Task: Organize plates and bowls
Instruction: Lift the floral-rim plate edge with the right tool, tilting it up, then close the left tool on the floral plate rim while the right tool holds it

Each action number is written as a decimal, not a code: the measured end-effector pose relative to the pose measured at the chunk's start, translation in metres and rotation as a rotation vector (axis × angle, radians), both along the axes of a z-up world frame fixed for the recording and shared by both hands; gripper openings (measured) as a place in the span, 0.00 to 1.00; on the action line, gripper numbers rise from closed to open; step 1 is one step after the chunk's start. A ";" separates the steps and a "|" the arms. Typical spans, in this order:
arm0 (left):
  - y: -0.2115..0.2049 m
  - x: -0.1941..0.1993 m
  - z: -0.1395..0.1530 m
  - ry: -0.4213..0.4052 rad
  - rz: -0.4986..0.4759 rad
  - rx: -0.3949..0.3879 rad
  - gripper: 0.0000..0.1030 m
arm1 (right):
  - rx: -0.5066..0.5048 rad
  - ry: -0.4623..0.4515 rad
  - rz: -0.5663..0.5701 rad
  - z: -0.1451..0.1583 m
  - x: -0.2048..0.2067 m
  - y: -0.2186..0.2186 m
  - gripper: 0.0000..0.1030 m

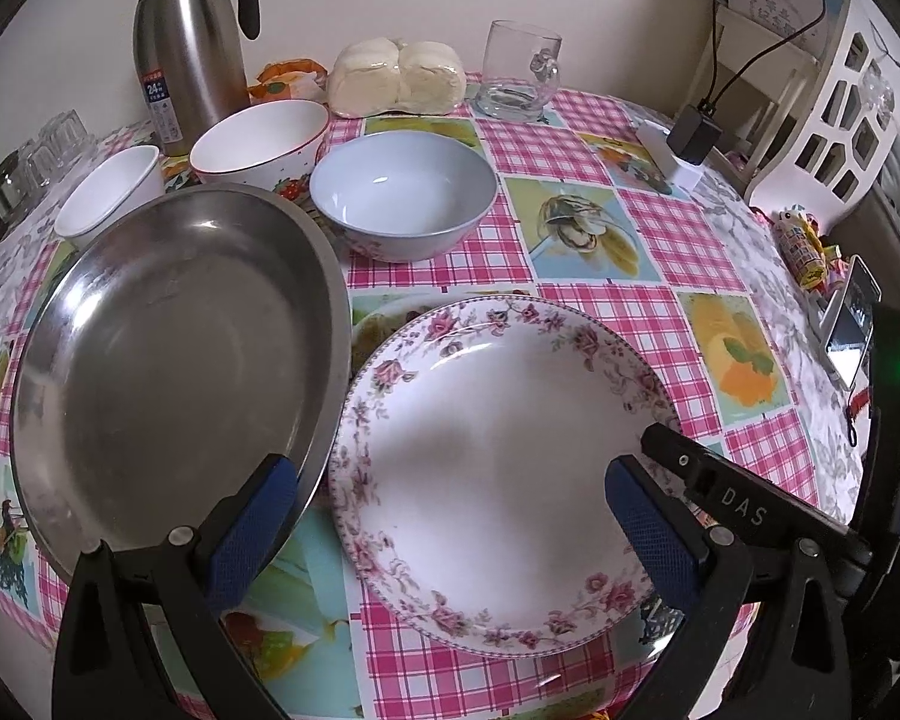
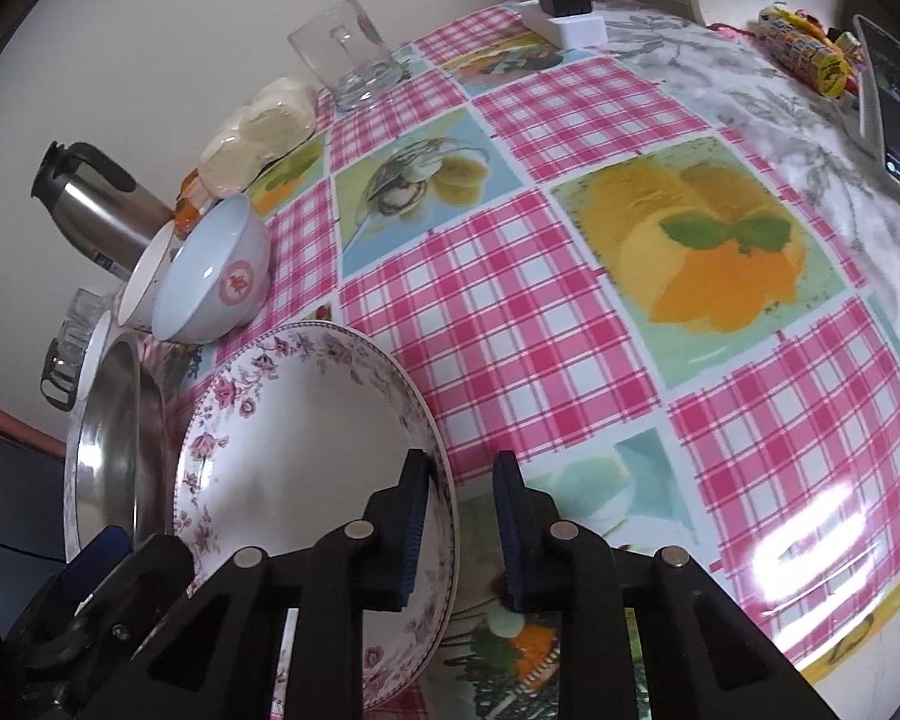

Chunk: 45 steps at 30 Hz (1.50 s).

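A floral-rimmed white plate lies on the checked tablecloth, next to a steel plate on its left. My left gripper is open above the floral plate's near part, its left pad by the steel plate's rim. My right gripper straddles the right rim of the floral plate, jaws slightly apart, one pad inside and one outside the rim. A pale blue bowl, a white bowl and a small white bowl stand behind the plates.
A steel thermos, wrapped buns and a glass mug stand along the wall. Glass cups are at far left. A charger, snacks and a phone lie at right.
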<state>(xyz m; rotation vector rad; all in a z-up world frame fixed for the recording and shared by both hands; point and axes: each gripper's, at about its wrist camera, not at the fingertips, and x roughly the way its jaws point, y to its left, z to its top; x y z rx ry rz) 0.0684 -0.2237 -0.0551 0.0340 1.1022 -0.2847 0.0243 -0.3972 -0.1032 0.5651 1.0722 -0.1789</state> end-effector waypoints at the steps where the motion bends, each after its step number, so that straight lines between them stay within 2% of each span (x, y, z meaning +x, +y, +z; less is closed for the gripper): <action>1: 0.000 0.000 0.000 -0.001 -0.002 0.003 0.99 | 0.002 0.001 -0.006 0.000 -0.001 -0.002 0.23; 8: -0.004 -0.002 0.000 -0.008 -0.022 0.010 0.99 | -0.048 0.021 -0.058 0.004 -0.008 -0.016 0.23; 15: -0.012 -0.004 0.000 -0.015 -0.056 0.018 0.99 | -0.019 0.018 -0.093 0.003 -0.013 -0.027 0.25; 18: -0.013 -0.004 -0.002 0.005 -0.065 -0.003 0.99 | -0.019 0.018 -0.093 0.003 -0.013 -0.028 0.26; 26: -0.015 -0.005 -0.007 0.025 -0.072 0.009 0.98 | -0.034 0.024 -0.124 0.004 -0.016 -0.031 0.26; 33: -0.019 -0.003 -0.018 0.056 -0.073 0.036 0.83 | -0.022 0.017 -0.144 0.005 -0.020 -0.036 0.26; 41: -0.016 0.004 -0.034 0.102 -0.043 0.038 0.81 | -0.007 0.015 -0.139 0.002 -0.021 -0.036 0.27; 43: -0.017 0.005 -0.036 0.093 -0.037 0.057 0.73 | -0.001 0.012 -0.141 0.002 -0.021 -0.037 0.27; 45: -0.018 0.006 -0.038 0.104 -0.035 0.048 0.62 | 0.003 0.010 -0.143 0.002 -0.021 -0.037 0.27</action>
